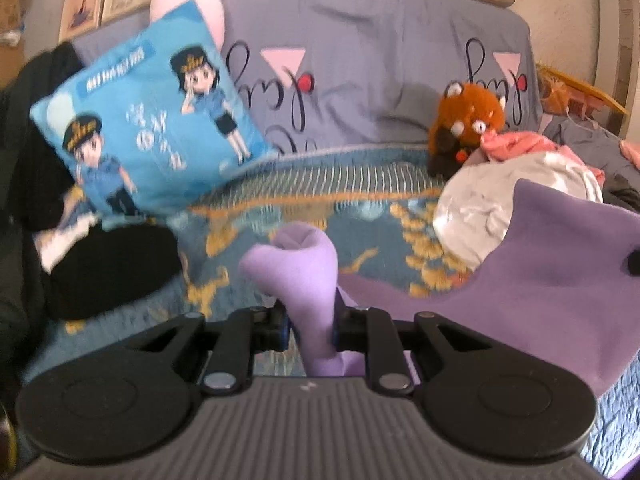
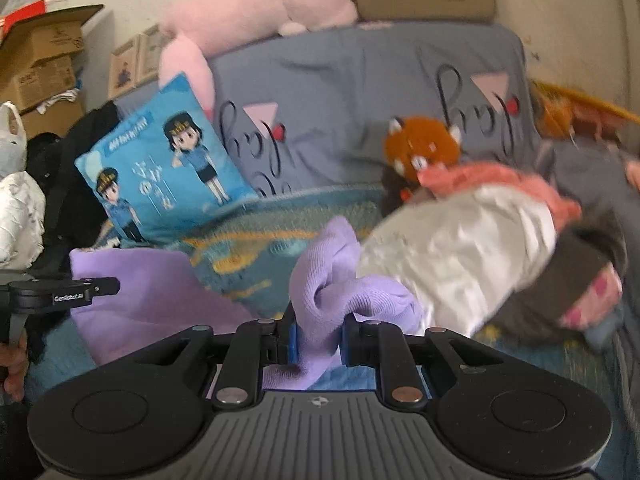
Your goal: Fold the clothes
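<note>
A lilac garment [image 1: 552, 292] hangs spread between my two grippers above a blue patterned bedspread [image 1: 320, 208]. My left gripper [image 1: 310, 328] is shut on a bunched corner of it, which sticks up between the fingers. My right gripper [image 2: 316, 340] is shut on another bunched corner of the lilac garment [image 2: 336, 280]. The rest of the cloth [image 2: 152, 296] stretches to the left in the right wrist view, where the left gripper [image 2: 56, 296] shows at the edge.
A pile of clothes lies on the right: white satin [image 2: 472, 256], pink [image 2: 500, 180] and dark brown [image 2: 568, 280] pieces. A red panda plush [image 1: 468, 120] and a blue cartoon cushion [image 1: 148, 120] lean on grey pillows [image 1: 380, 80]. A black garment [image 1: 108, 268] lies left. Cardboard boxes [image 2: 40, 64] stand far left.
</note>
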### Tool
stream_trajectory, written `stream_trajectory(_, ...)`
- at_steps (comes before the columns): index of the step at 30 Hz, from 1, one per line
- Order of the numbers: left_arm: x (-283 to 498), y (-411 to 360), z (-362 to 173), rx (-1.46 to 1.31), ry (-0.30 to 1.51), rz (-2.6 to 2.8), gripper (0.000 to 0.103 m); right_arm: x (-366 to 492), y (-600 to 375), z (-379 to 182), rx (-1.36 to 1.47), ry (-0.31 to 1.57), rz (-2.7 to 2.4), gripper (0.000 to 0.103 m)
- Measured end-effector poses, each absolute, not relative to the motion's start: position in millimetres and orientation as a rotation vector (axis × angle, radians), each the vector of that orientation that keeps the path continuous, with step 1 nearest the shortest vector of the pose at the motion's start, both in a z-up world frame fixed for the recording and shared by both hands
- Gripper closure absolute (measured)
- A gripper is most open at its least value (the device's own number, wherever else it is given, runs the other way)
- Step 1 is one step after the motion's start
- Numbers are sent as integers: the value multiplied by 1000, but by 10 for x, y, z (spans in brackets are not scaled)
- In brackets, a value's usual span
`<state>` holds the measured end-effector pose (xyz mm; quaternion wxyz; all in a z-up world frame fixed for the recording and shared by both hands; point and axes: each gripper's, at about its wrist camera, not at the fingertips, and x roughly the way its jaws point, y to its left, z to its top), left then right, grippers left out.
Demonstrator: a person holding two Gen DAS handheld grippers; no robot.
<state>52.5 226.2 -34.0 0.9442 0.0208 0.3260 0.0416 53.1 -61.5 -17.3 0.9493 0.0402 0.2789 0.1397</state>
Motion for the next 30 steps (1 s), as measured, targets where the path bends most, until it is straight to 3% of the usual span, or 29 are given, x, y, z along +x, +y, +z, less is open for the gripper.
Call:
stream_trajectory(10, 1485, 2639, 207, 43, 620, 70, 86, 1558, -370, 363, 162, 514, 363, 86)
stream_trajectory(22, 3341, 3424, 1014, 63, 454, 211, 88, 3269, 251, 1064, 148, 326, 259, 87)
stream_trajectory(25, 3548, 3489, 929, 70, 428, 242, 88, 3542, 282, 840, 141, 344, 208, 87)
stream_trajectory(30, 3721, 3606, -207, 13, 600, 259, 88, 3807, 339, -309, 122, 591, 141, 87)
